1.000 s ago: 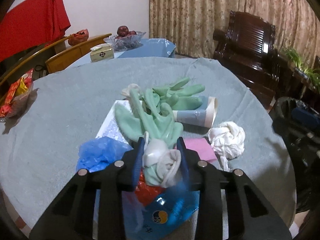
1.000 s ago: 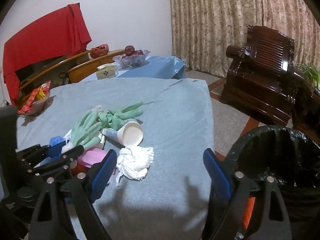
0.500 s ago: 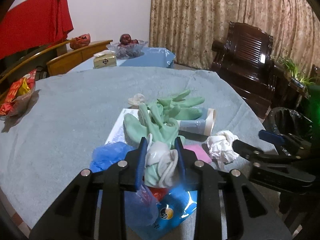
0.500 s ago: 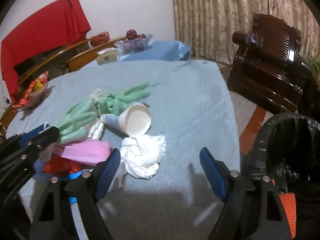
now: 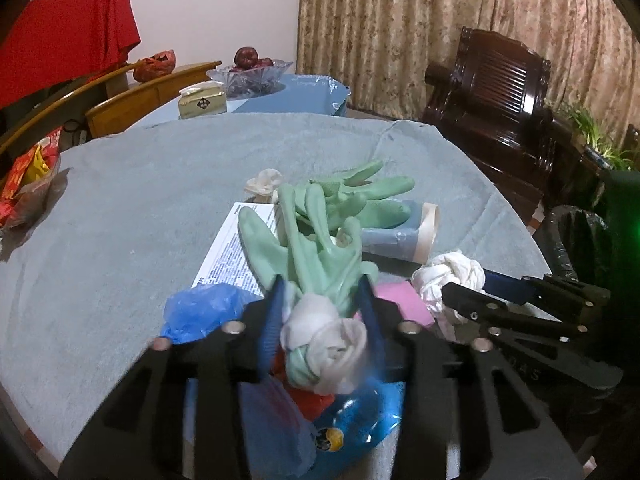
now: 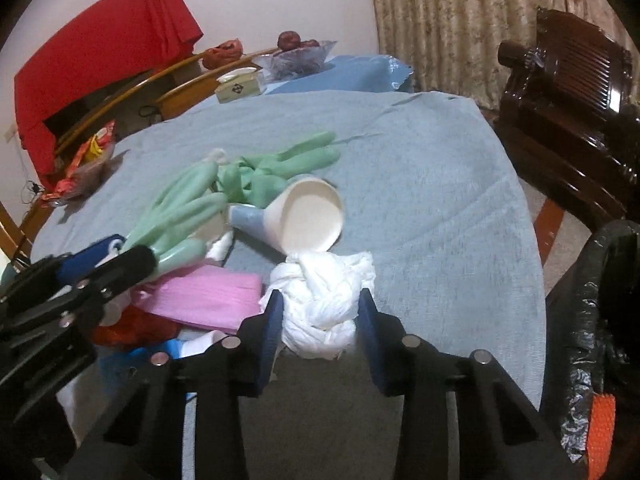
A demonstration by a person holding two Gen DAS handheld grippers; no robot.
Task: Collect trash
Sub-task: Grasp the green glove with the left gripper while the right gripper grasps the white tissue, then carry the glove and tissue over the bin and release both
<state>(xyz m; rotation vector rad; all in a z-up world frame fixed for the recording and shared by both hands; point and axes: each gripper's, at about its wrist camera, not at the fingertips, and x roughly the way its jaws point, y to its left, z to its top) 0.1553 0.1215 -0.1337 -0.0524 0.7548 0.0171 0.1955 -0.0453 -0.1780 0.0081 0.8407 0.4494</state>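
A pale green rubber glove [image 5: 320, 248] lies on the pile of rubbish, and my left gripper [image 5: 320, 292] is shut on its rolled whitish cuff. A second green glove [image 5: 360, 196] lies behind it. In the right wrist view a crumpled white paper wad [image 6: 320, 280] sits between the blue pads of my right gripper [image 6: 320, 308]. Its jaws are closing and both pads touch the wad's sides. A tipped paper cup [image 6: 304, 220] lies just beyond the wad. A pink packet [image 6: 208, 300] lies to the wad's left.
A black-lined trash bin [image 6: 600, 300] stands off the table's right edge. The grey tablecloth [image 6: 420, 180] is bare beyond the pile. A printed sheet [image 5: 232, 256], blue plastic [image 5: 200, 308] and a blue wrapper [image 5: 352, 420] lie under the gloves. A snack bag [image 5: 28, 176] sits far left.
My right gripper came down and forward over the white wad, and its wide jaws narrowed around it. The left gripper kept its hold on the glove cuff and stayed in place.
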